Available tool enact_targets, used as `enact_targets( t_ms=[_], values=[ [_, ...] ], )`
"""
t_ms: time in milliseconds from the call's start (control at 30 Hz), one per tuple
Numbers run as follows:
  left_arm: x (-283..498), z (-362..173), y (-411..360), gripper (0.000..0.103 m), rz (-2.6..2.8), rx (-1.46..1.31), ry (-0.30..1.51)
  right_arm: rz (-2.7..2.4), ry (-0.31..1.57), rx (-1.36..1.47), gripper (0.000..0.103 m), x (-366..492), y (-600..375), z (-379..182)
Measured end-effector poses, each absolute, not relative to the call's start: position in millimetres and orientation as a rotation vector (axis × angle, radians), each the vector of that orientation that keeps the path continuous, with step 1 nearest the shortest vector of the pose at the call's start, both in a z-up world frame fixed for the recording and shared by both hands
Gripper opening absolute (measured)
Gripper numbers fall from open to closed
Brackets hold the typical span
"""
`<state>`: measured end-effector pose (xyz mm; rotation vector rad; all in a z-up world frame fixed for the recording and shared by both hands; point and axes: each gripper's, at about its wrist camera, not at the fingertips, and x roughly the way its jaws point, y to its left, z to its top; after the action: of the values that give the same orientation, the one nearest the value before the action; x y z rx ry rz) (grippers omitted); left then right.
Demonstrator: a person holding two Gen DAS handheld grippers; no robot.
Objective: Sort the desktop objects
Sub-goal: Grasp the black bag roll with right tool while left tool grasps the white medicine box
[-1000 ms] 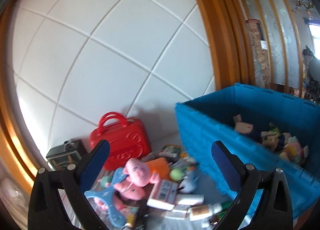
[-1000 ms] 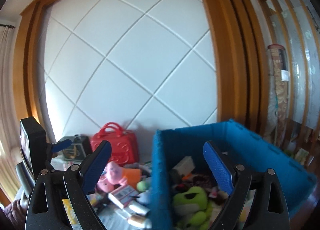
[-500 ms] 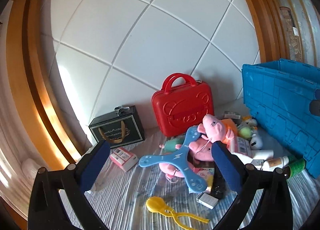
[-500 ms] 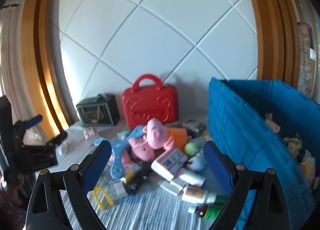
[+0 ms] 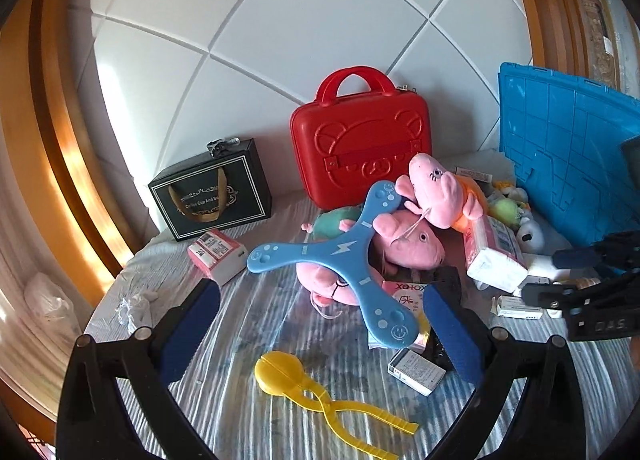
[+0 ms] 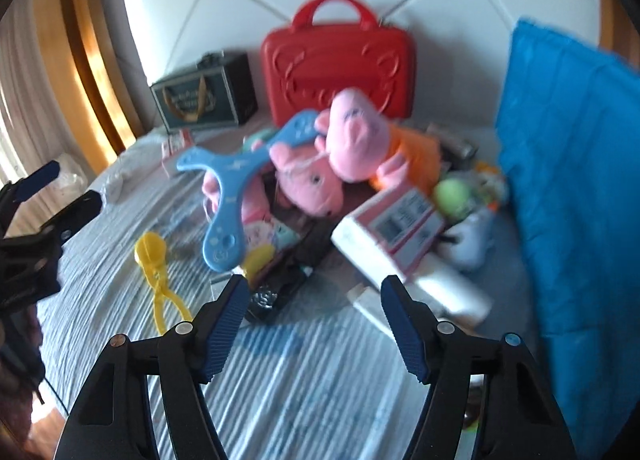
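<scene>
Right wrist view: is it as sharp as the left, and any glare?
Right wrist view: motion-blurred throughout, red case and blue bin smeared. Left wrist view: sharp, print on the black box partly legible; strong sunlight glare on the wooden frame at left.

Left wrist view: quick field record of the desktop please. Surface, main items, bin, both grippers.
surface: striped cloth
back row: black gift box, red case upright against the wall
pile: blue boomerang lying over pink pig plush; second pig plush above
front: yellow clip toy lying alone
bin: blue crate on the right
left gripper: open, empty
right gripper: jaws just been closing, partly open, nothing between them
</scene>
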<state>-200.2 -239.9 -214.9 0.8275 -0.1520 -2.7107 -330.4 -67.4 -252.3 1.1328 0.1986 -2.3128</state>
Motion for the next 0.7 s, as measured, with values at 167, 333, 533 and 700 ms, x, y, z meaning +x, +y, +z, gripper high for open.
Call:
enact_targets(
  t_ms=[167,333,533,700],
  values=[
    [-212,-248,-241,0.103,-2.696,0.946,-0.138,-2.192,0.203,1.314,0.059,-371,-114,-319],
    [-223,-277,-247,0.103,-2.674,1.057,-0.061,-2.121,0.262,1.475,0.050,-389,-136,-365],
    [-245,-309,-236,0.103,-2.663,1.214,-0.006,-2.069,0.320,1.451,0.052,-400,-158,-375],
    [-251,-318,-229,0.103,-2.647,1.262,-0.029,-2.015,0.301,1.472,0.051,-411,-156,-383]
  ],
)
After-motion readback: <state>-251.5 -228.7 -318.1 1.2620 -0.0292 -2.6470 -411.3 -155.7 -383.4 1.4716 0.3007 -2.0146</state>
